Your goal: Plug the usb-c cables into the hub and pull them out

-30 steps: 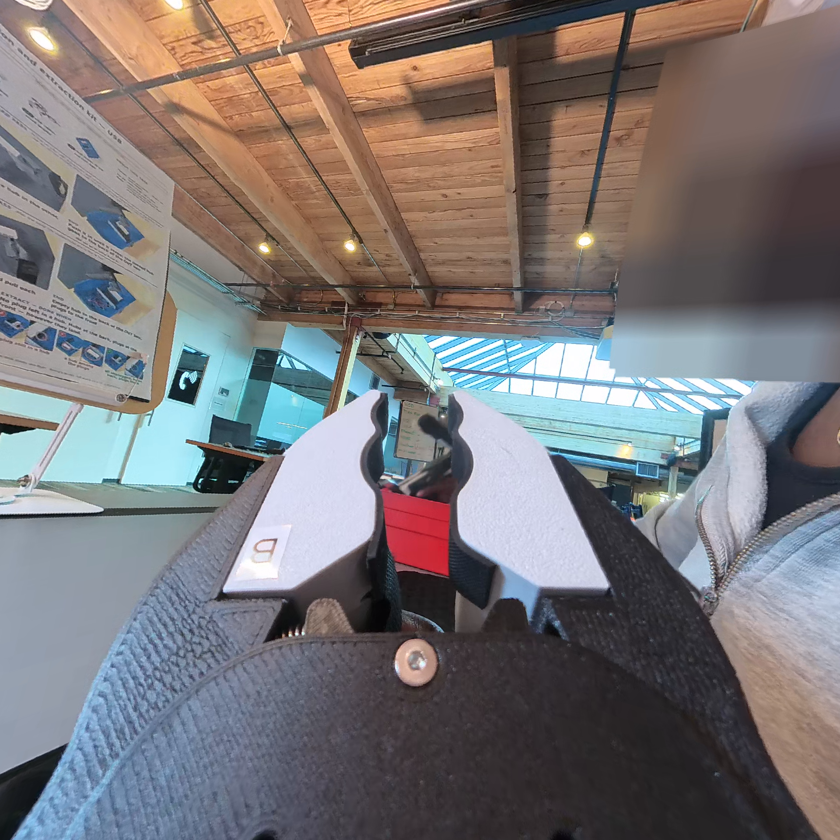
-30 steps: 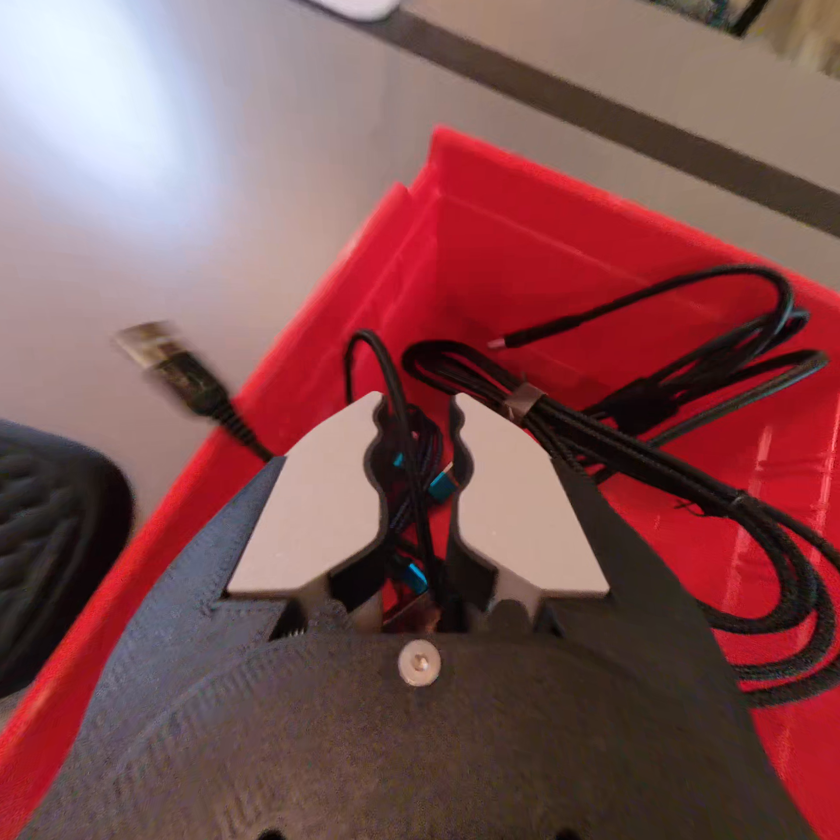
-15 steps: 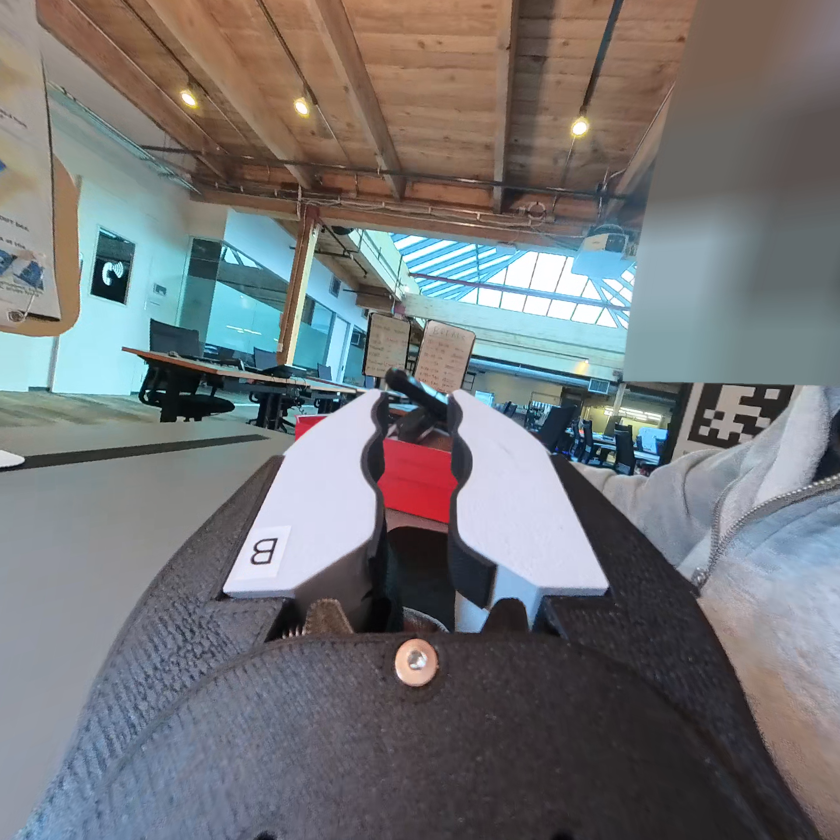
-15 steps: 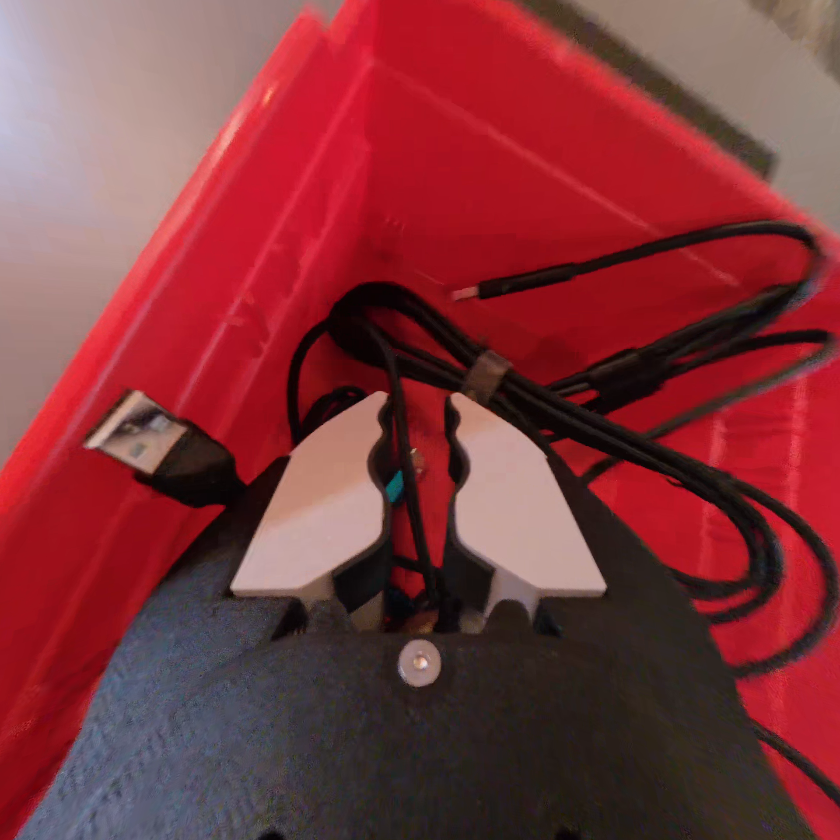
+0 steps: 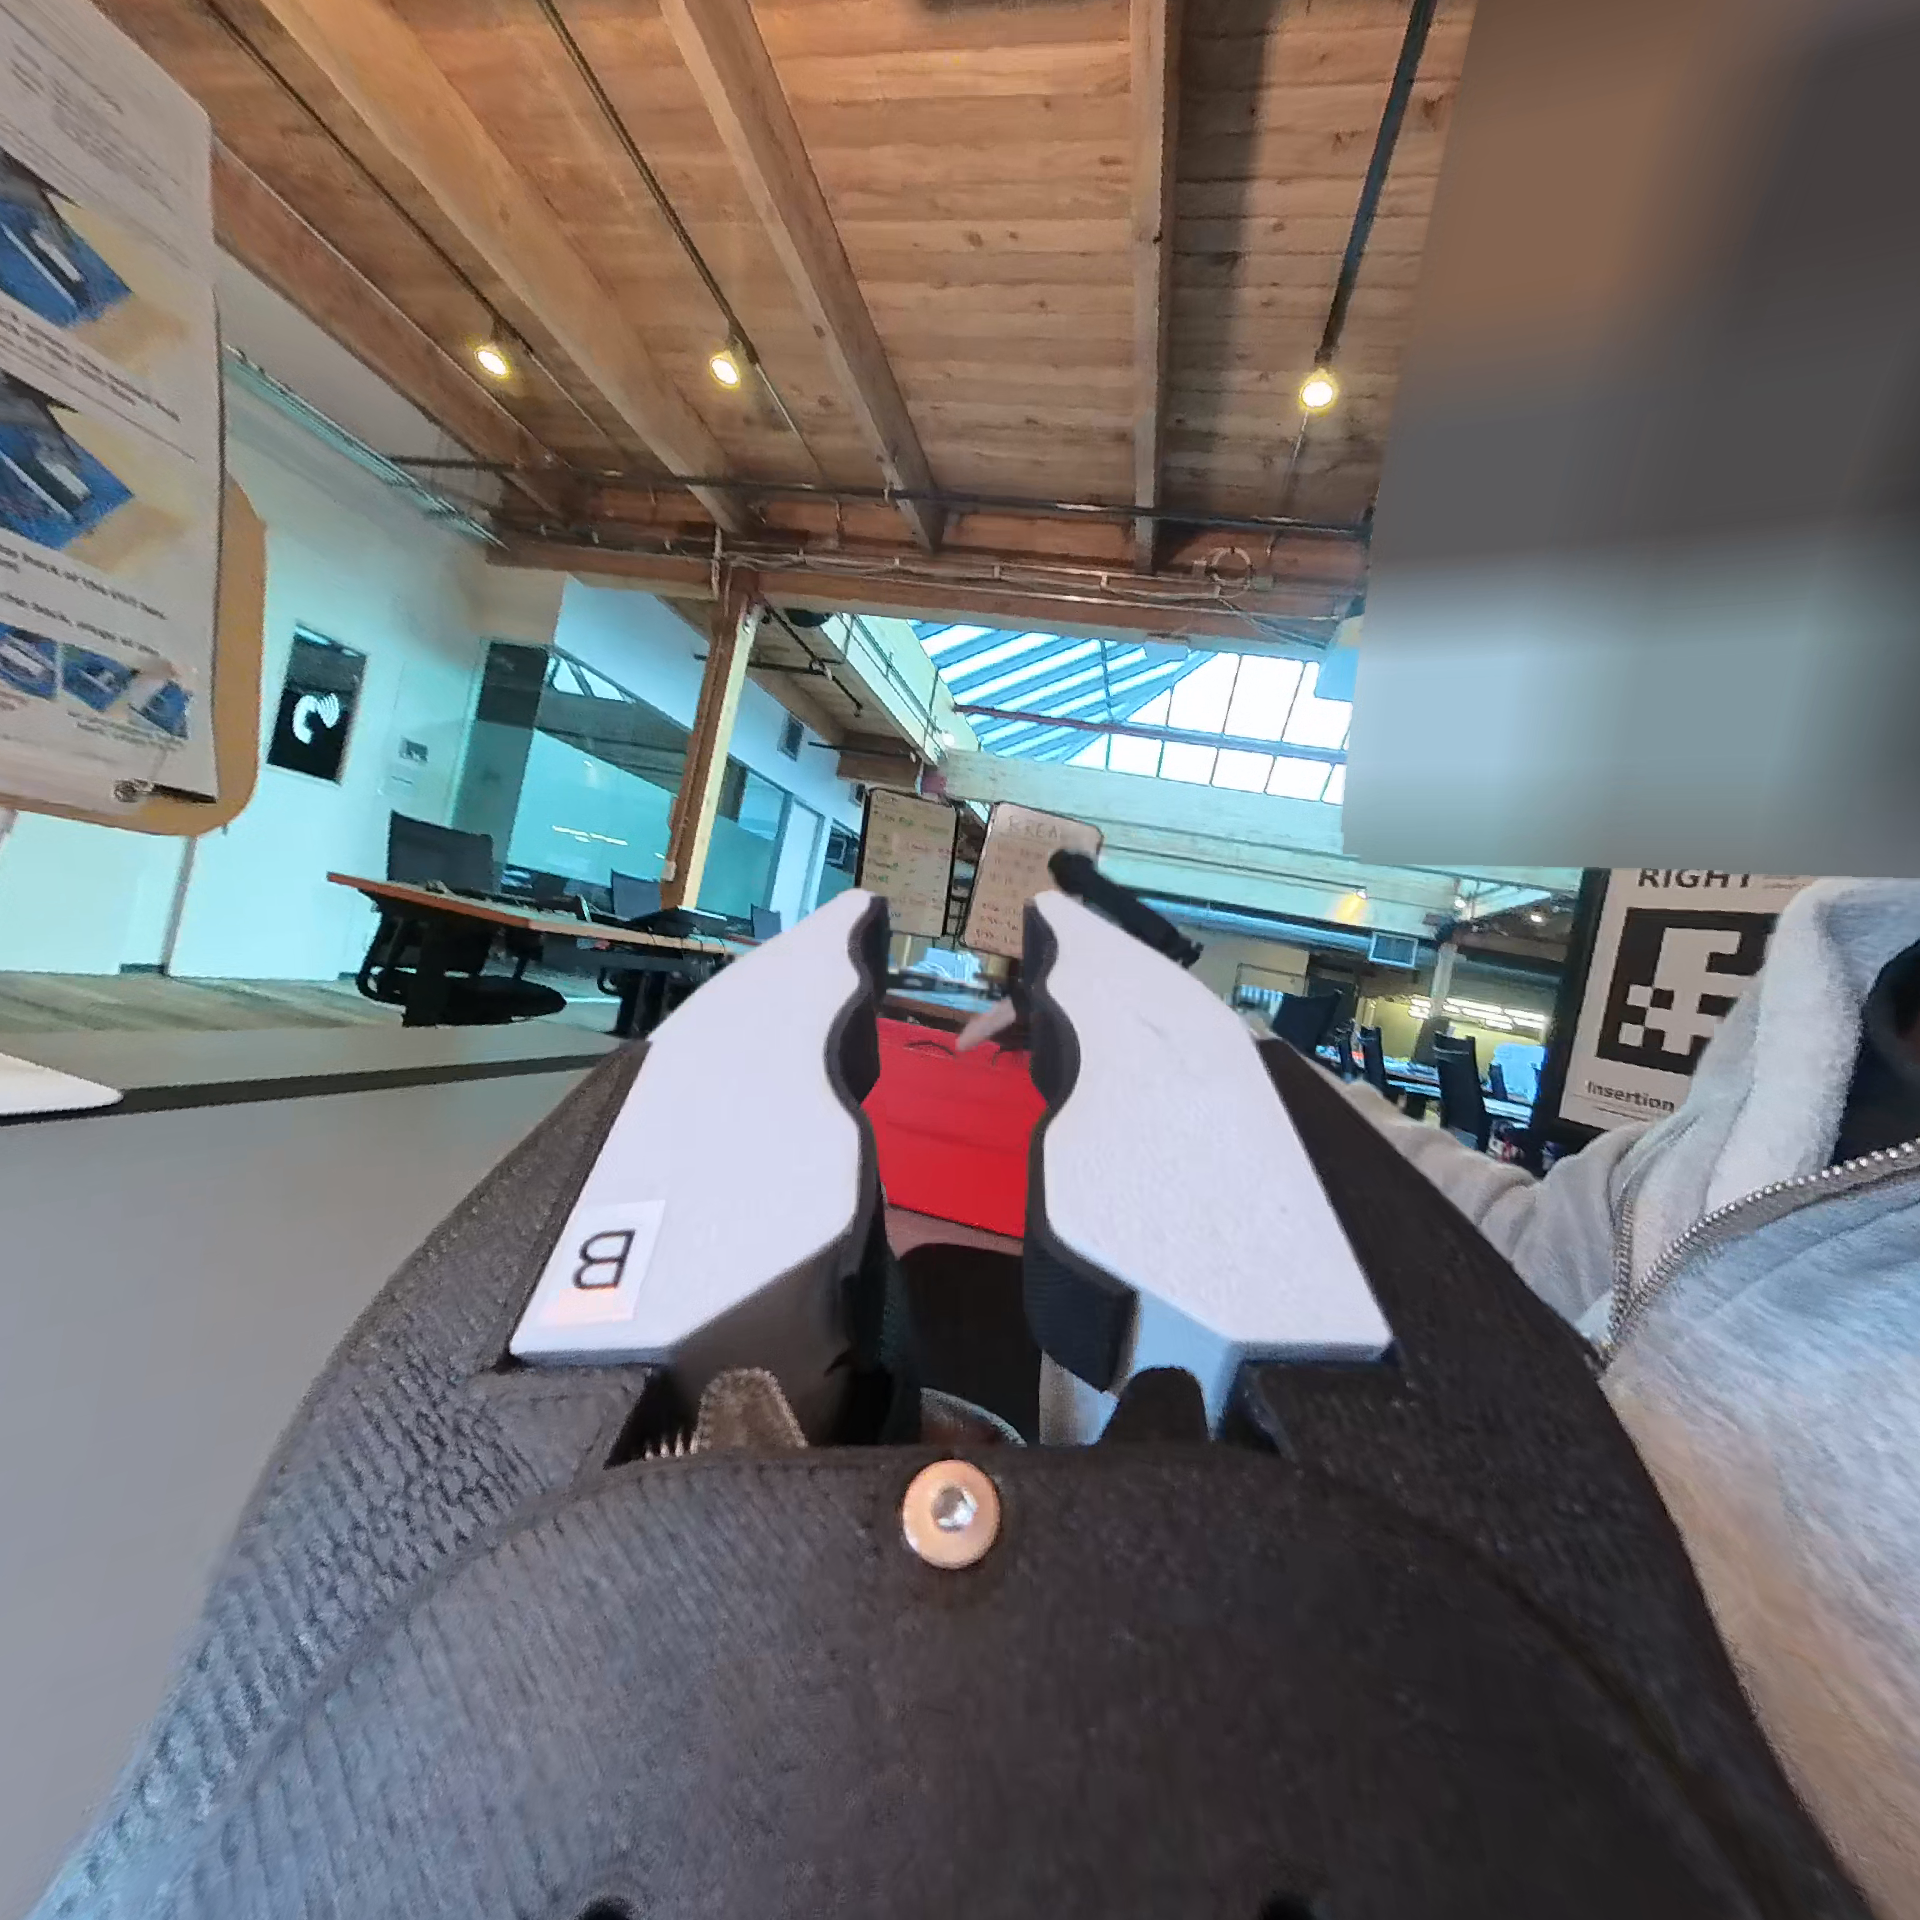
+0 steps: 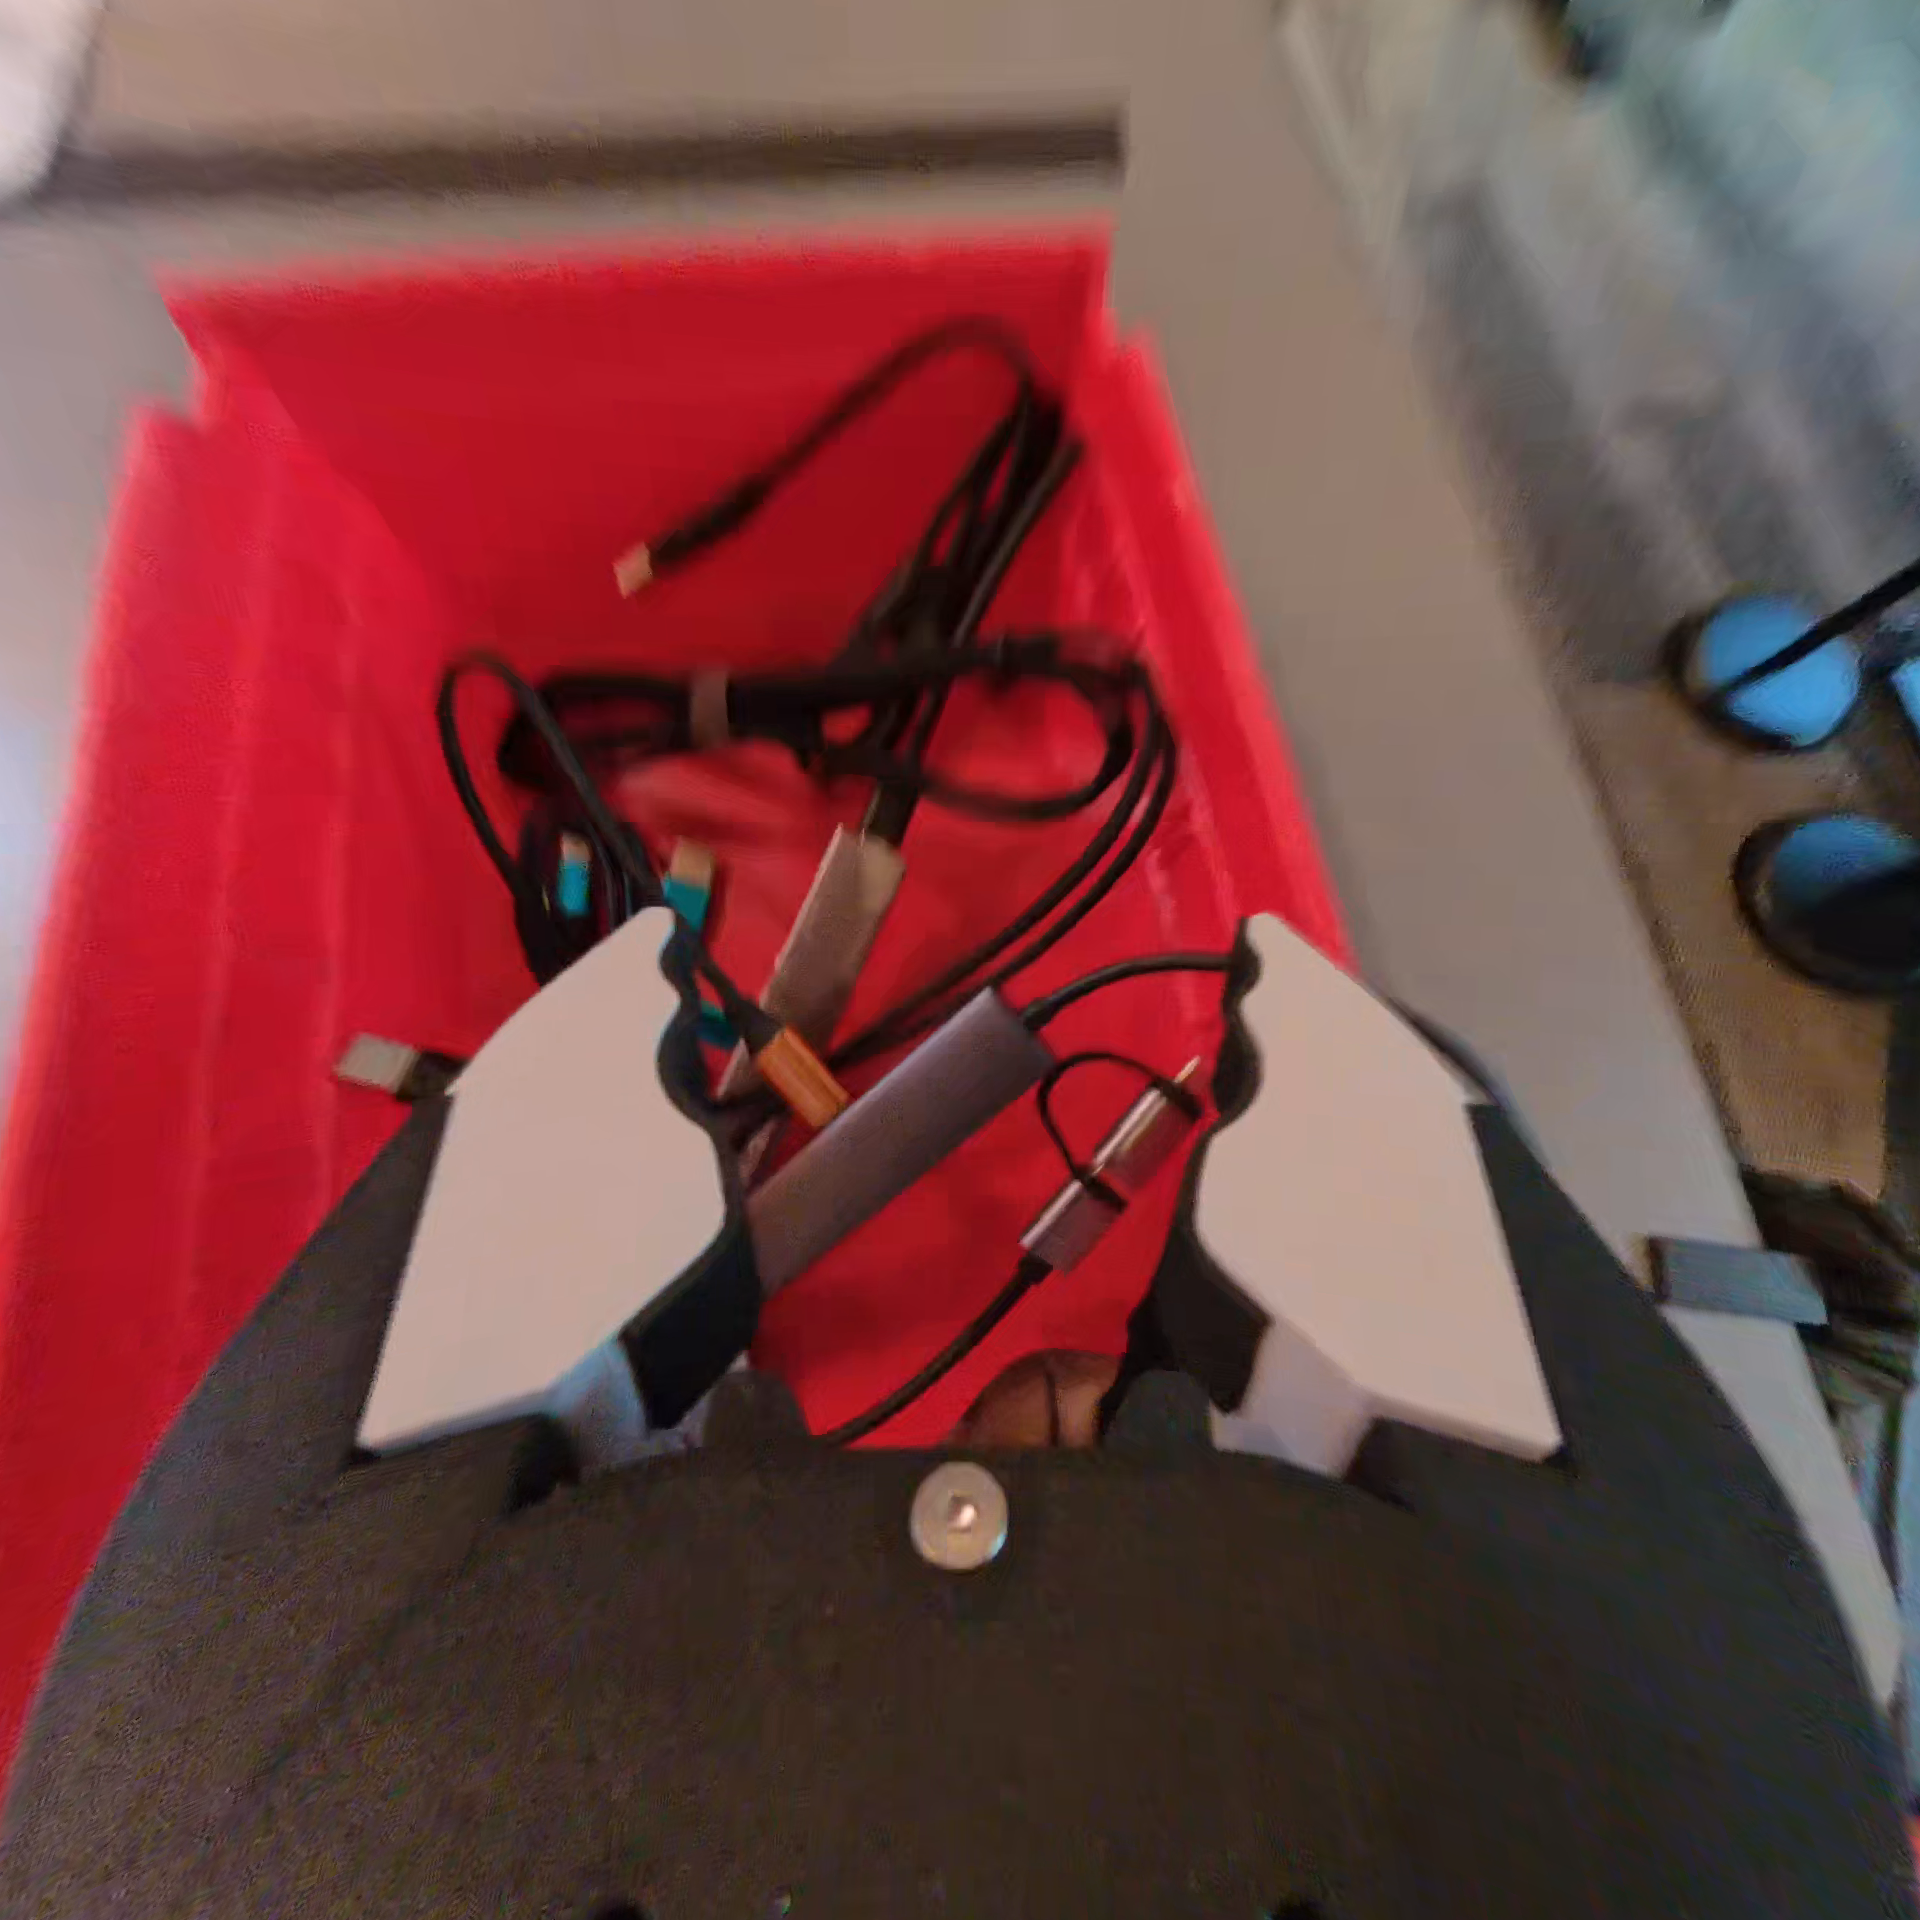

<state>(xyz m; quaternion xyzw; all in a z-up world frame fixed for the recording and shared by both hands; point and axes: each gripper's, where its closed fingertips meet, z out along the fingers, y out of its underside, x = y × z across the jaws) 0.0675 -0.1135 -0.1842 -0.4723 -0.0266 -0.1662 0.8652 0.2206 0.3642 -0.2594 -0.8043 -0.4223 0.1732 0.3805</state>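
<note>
Right tool [image 6: 951, 971] spread wide above red bin [image 6: 312, 623]; left tool [image 5: 956, 914] narrowly parted, empty, level.

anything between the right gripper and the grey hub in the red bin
Nothing solid blocks it. The open right gripper hangs above the grey hub, which lies in the red bin. An orange-tipped plug rests across the hub's upper end, and loose black cables tangle close by.

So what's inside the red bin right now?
The red bin holds tangled black cables, two grey hubs and teal-tipped plugs. The right gripper's body covers the bin's near end.
</note>
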